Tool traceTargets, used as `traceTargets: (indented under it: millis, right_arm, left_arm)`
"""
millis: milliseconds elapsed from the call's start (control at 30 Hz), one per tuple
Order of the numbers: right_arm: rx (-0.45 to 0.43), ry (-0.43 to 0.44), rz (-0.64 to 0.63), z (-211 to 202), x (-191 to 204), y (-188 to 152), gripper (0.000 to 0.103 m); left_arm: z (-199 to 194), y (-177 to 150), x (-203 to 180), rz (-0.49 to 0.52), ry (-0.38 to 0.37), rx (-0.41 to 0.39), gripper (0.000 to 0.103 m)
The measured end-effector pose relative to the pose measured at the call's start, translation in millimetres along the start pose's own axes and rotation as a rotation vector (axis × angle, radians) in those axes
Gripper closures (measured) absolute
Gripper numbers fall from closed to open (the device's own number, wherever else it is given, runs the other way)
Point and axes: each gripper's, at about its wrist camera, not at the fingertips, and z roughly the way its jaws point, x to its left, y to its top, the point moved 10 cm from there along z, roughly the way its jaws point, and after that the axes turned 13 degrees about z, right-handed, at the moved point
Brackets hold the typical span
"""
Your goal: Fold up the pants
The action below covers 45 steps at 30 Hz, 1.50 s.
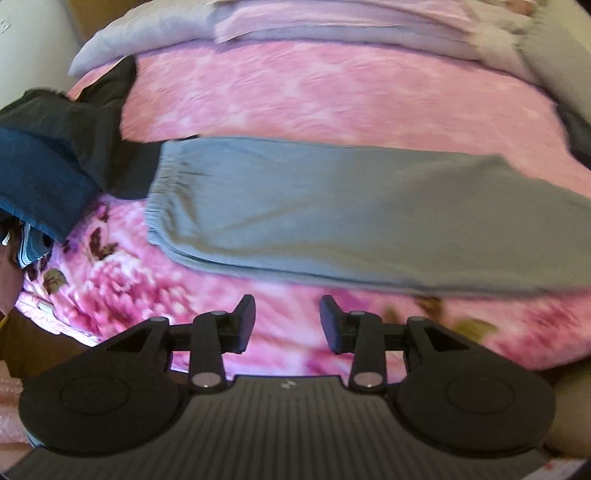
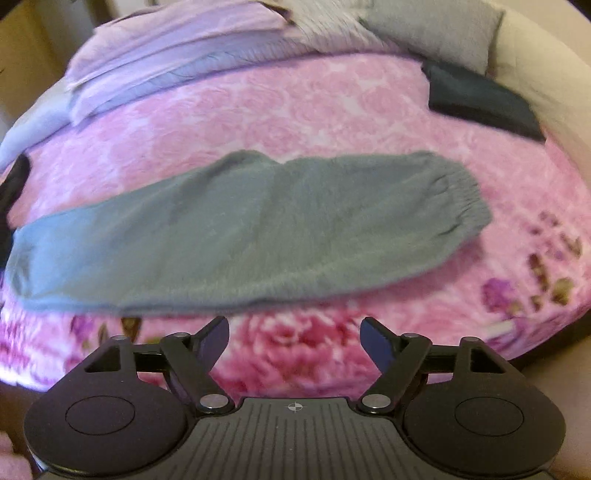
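Observation:
Grey pants (image 1: 332, 214) lie flat and lengthwise on a pink floral bedspread (image 1: 295, 92), folded into one long strip. In the left wrist view an elasticated end lies at the left. The right wrist view shows the pants (image 2: 258, 229) with a gathered elastic end at the right. My left gripper (image 1: 287, 323) hovers above the bedspread just in front of the pants' near edge, open, with nothing between its fingers. My right gripper (image 2: 294, 343) also hangs in front of the near edge, open wide and empty. Neither touches the cloth.
Dark clothes (image 1: 55, 158) are heaped at the pants' left end. A dark folded garment (image 2: 480, 99) lies at the far right of the bed. Folded lilac bedding (image 2: 166, 48) and a grey pillow (image 2: 436, 26) line the far side. The bed's near edge is just below the grippers.

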Motion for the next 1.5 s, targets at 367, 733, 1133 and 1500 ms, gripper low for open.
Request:
traceTargets:
  millis: [367,733,1133,1500]
  right_arm:
    - [-0.048,0.006,-0.096,-116.4,-19.7,-26.3,0.027]
    - [-0.031,0.057,-0.121,-140.7,-15.9,-40.0,0.027]
    - [-0.019,0.069,-0.129,-143.9,-11.4,-46.6,0.027]
    - [-0.02,0.072,-0.127,-143.7,-10.3,-44.9,0.027]
  left_arm:
    - [-119.0,-15.8,-80.6,0.101,-0.012,-0.097,0.051]
    - [-162.4,-29.5,-93.8,0.114,0.02,-0.118,0.048]
    - [-173.1,-27.9,-104.0,0.126,0.009,-0.133,0.048]
    - [-173.9,-21.9,-103.1,0.134,0.001,-0.144,0.048]
